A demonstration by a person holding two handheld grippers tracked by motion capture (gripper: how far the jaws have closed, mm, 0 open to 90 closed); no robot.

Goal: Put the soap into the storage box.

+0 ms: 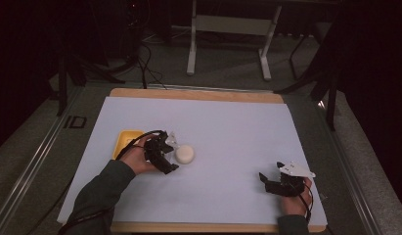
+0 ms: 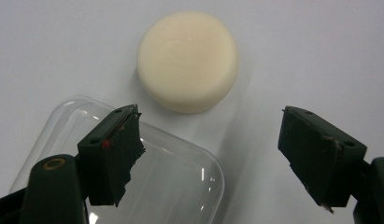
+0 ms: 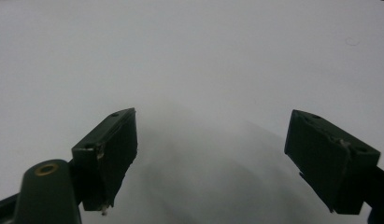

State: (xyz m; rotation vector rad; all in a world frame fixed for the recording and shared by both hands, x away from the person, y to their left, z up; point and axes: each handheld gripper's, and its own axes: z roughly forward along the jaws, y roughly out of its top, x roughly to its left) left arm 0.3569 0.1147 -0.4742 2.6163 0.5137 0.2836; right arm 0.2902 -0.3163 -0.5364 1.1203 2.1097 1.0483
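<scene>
Here the round, cream-white bar of soap [image 2: 187,60] lies on the white surface [image 1: 228,137] straight ahead of the left tongs [image 2: 208,154], just beyond their released tips, with nothing between them. A clear plastic lid [image 2: 157,182] lies under the left-hand tip, just beside the soap. The yellow plastic tray [image 1: 124,141] behind the left hand looks empty. The right tongs [image 3: 213,158], well apart, gape over bare surface.

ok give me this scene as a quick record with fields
surface: white sheet on a table
soap: round cream bar, lying free on the sheet
lid: clear plastic, under the left gripper's jaw, beside the soap
tray: yellow, behind the left hand
left gripper: open, nothing held
right gripper: open, above bare sheet
</scene>
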